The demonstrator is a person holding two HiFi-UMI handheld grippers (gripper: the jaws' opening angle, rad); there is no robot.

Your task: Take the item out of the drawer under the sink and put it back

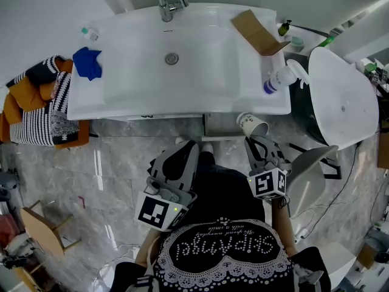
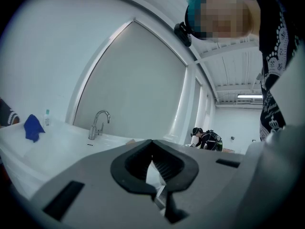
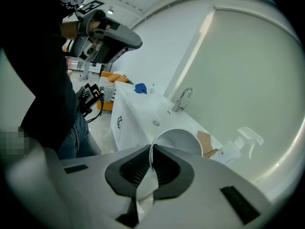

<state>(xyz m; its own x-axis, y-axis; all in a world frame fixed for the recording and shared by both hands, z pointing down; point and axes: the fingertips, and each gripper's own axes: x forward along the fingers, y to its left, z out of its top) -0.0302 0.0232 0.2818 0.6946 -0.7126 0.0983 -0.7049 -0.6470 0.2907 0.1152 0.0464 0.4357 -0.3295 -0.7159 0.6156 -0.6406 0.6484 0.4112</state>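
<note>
**A:** What can't you make out?

**B:** The drawer. From the head view the sink (image 1: 140, 96) overhangs the cabinet, and only a pale strip shows below its front edge, just beside the cup. I cannot tell whether that strip is a drawer front, or whether it is open. The right gripper view shows the white cabinet front (image 3: 125, 123) at an angle, with no seam I can read. The person's dark top also hides the lower part of both arms.

**A:** Where is the cup?

**B:** The paper cup (image 1: 251, 124) is in the air in front of the sink's front edge, toward its right side, below the spray bottle (image 1: 281, 76). The right gripper (image 1: 256, 140) holds it, with its jaws closed on the cup wall at the rim, one inside and one outside.

**A:** Which way does it point?

**B:** It is tipped over. In the right gripper view the cup's (image 3: 178, 142) open mouth faces back along the right gripper (image 3: 151, 162). Its base points away toward the sink, so its long axis runs from the gripper toward the basin.

**A:** And the other tool?

**B:** The left gripper (image 1: 187, 148) hangs lower and nearer the person's body. In its own view the left gripper (image 2: 153, 163) has its jaws drawn together to a thin slit, with nothing between them. The faucet (image 2: 98, 123) shows beyond.
</note>
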